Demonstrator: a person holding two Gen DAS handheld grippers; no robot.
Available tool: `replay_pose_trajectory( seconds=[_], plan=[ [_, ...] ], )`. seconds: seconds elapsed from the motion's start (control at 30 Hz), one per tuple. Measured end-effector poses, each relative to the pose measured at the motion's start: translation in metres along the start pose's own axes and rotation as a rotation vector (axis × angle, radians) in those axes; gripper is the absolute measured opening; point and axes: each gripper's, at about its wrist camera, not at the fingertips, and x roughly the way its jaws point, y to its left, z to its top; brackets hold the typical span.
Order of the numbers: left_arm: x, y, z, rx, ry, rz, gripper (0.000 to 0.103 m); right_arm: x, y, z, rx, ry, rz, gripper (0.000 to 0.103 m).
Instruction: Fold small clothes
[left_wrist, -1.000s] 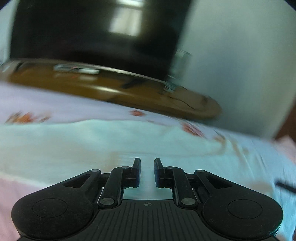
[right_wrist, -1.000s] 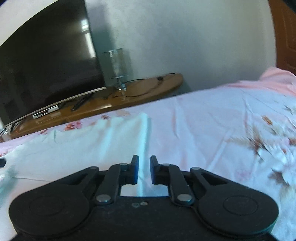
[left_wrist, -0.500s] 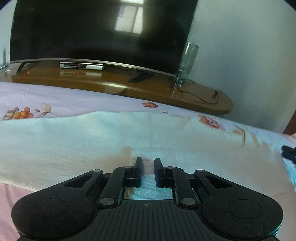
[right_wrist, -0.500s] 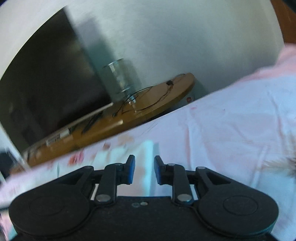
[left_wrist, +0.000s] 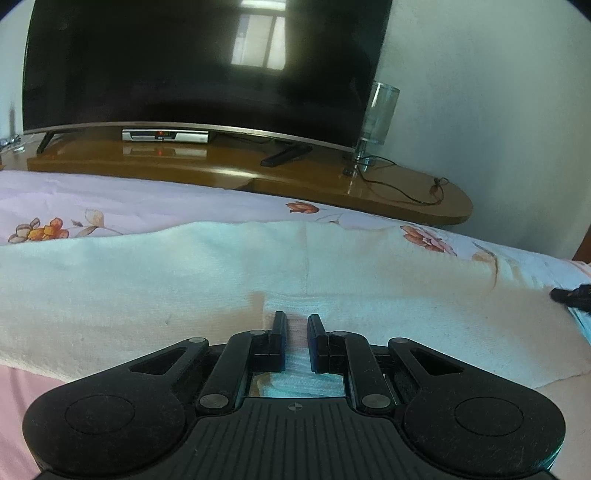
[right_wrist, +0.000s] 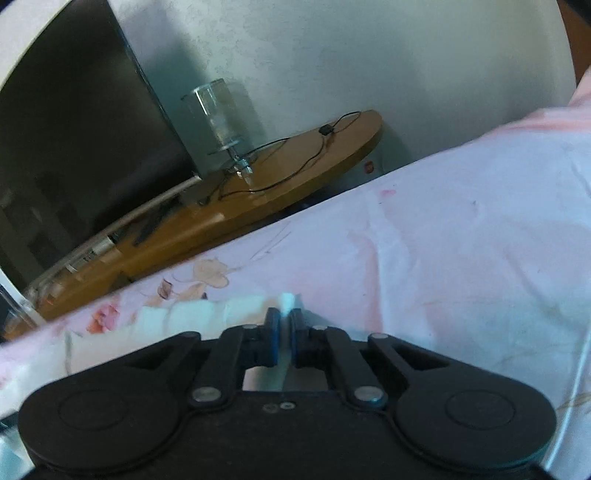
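A pale cream knitted garment lies spread across the pink floral bed sheet. My left gripper rests low over the garment's near edge, jaws a little apart with a fold of white cloth between them. My right gripper is shut on the garment's right edge; a white tip of cloth sticks up between the pads. The right gripper's tip shows at the far right of the left wrist view.
Beyond the bed stands a wooden TV bench with a large dark TV, a set-top box, a remote, a glass lamp and a cable. A pale wall is behind.
My right gripper has closed on the garment's edge after being open half a second ago and has tilted. My left gripper has settled and its jaws have opened slightly.
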Motion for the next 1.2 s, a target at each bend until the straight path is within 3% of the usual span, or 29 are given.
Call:
replay_pose_trajectory(
  seconds=[0.03,0.07,0.1,0.13,0.2,0.27,0.3,0.33,0.4,0.43,0.5,0.57,0.6,0.7,0.73,0.77,0.83,1.1,1.2],
  plan=[
    [0.000,0.001,0.000,-0.001,-0.001,-0.003,0.014,-0.010,0.012,-0.001,-0.047,-0.017,-0.044,0.017],
    [0.000,0.001,0.000,-0.002,-0.001,-0.006,0.014,-0.024,0.025,-0.003,-0.103,-0.070,-0.072,0.022],
    [-0.001,0.001,0.000,0.001,-0.005,-0.009,0.014,-0.042,0.034,-0.009,-0.146,-0.129,-0.054,0.023],
    [-0.001,0.001,0.000,0.002,-0.006,-0.009,0.014,-0.052,0.040,-0.015,-0.176,-0.131,-0.021,0.022],
    [-0.002,0.000,0.000,0.006,-0.007,-0.006,0.014,-0.042,0.051,-0.034,-0.264,0.017,-0.046,0.020],
    [-0.008,0.002,0.002,0.012,0.009,-0.021,0.020,-0.046,0.063,-0.051,-0.348,0.012,-0.120,0.021],
    [-0.017,0.005,0.002,0.009,0.015,-0.048,0.053,-0.054,0.066,-0.050,-0.318,0.011,-0.133,0.021],
    [-0.029,0.012,0.000,-0.007,0.011,-0.053,0.103,-0.067,0.066,-0.048,-0.265,-0.012,-0.105,0.024],
    [-0.065,0.036,-0.013,-0.028,-0.085,-0.024,0.103,-0.091,0.066,-0.049,-0.195,-0.055,-0.060,0.029],
    [-0.077,0.050,-0.017,-0.037,-0.096,-0.019,0.103,-0.100,0.067,-0.052,-0.193,-0.062,-0.064,0.032],
    [-0.104,0.099,-0.028,-0.152,-0.107,0.014,0.102,-0.118,0.064,-0.062,-0.200,-0.062,-0.062,0.036],
    [-0.125,0.152,-0.037,-0.324,-0.142,0.059,0.094,-0.130,0.059,-0.073,-0.200,-0.044,-0.062,0.037],
    [-0.135,0.184,-0.042,-0.433,-0.164,0.089,0.085,-0.134,0.057,-0.079,-0.203,-0.031,-0.069,0.037],
    [-0.151,0.260,-0.057,-0.731,-0.216,0.120,0.081,-0.150,0.044,-0.091,-0.180,-0.008,-0.096,0.037],
    [-0.152,0.276,-0.059,-0.779,-0.225,0.138,0.080,-0.158,0.042,-0.093,-0.160,-0.004,-0.100,0.037],
    [-0.151,0.286,-0.061,-0.810,-0.224,0.145,0.078,-0.160,0.040,-0.094,-0.134,0.000,-0.103,0.037],
    [-0.144,0.306,-0.063,-0.859,-0.216,0.142,0.061,-0.169,0.038,-0.097,-0.089,0.000,-0.102,0.037],
    [-0.111,0.342,-0.050,-0.967,-0.214,0.155,0.035,-0.164,0.047,-0.096,-0.002,-0.020,-0.055,0.037],
    [-0.097,0.345,-0.034,-0.918,-0.151,0.208,0.004,-0.160,0.049,-0.098,-0.019,-0.008,-0.050,0.037]
  ],
)
